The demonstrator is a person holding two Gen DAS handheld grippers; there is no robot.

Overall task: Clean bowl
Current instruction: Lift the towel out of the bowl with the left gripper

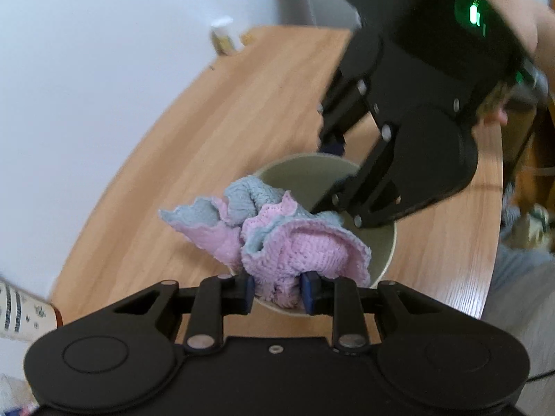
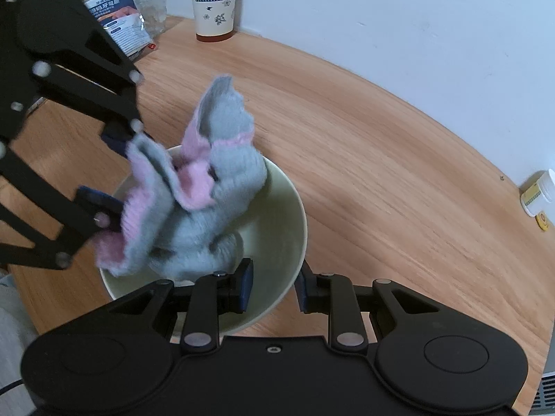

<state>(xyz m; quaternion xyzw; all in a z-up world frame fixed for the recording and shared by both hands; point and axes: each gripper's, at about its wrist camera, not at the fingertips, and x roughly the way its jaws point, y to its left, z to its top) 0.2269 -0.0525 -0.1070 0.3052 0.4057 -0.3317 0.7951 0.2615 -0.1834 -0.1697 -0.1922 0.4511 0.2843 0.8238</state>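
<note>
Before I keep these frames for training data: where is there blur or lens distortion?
Left wrist view: the right gripper and the far jar are smeared; the table edge bows. Right wrist view: the cloth and left gripper are motion-blurred; the bowl is fairly sharp.

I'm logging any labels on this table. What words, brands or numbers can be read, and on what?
Packet: white print on blue, Chinese characters, too blurred to read.
Tall cup: flower and band pattern only, no words.
Small jar: yellow label, too small to read.
Bowl, cloth: none.
</note>
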